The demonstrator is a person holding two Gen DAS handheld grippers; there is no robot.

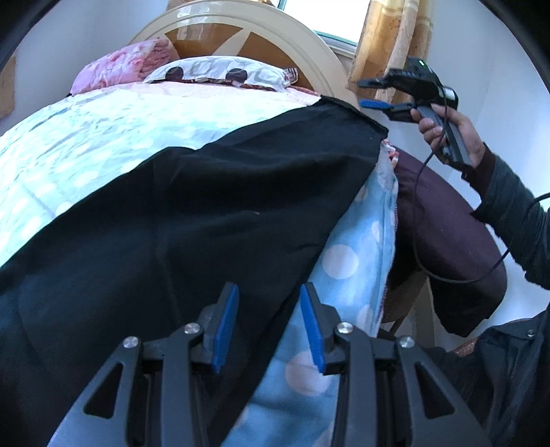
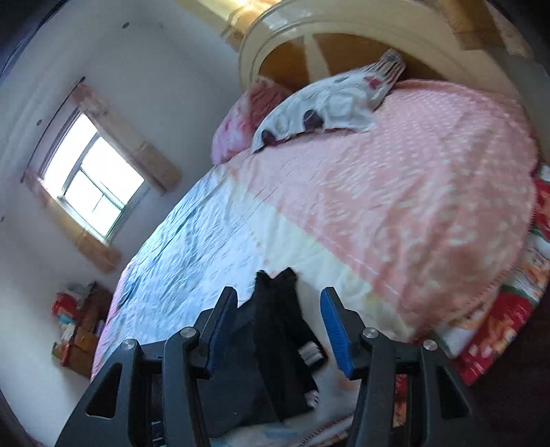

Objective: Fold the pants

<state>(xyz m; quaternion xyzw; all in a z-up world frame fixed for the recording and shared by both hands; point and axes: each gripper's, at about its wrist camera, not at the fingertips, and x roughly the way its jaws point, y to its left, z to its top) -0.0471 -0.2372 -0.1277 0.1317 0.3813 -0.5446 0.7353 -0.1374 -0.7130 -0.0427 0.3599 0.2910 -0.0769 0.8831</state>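
Note:
Black pants [image 1: 192, 213] lie spread across the bed's polka-dot quilt [image 1: 86, 137], running from lower left to the far right edge. My left gripper [image 1: 269, 319] is open, just above the pants' near edge, holding nothing. My right gripper [image 1: 373, 93] shows in the left wrist view, held in a hand off the bed's right side, jaws apart and empty. In the right wrist view the right gripper [image 2: 279, 326] is open above one end of the pants [image 2: 275, 344], not touching it.
Pillows [image 1: 220, 74] and a pink blanket [image 1: 113, 68] lie at the cream headboard [image 1: 275, 31]. A person's dark-clad leg [image 1: 447, 223] stands by the bed's right side. A window [image 2: 92, 178] and stacked boxes [image 2: 75, 330] are on the far wall.

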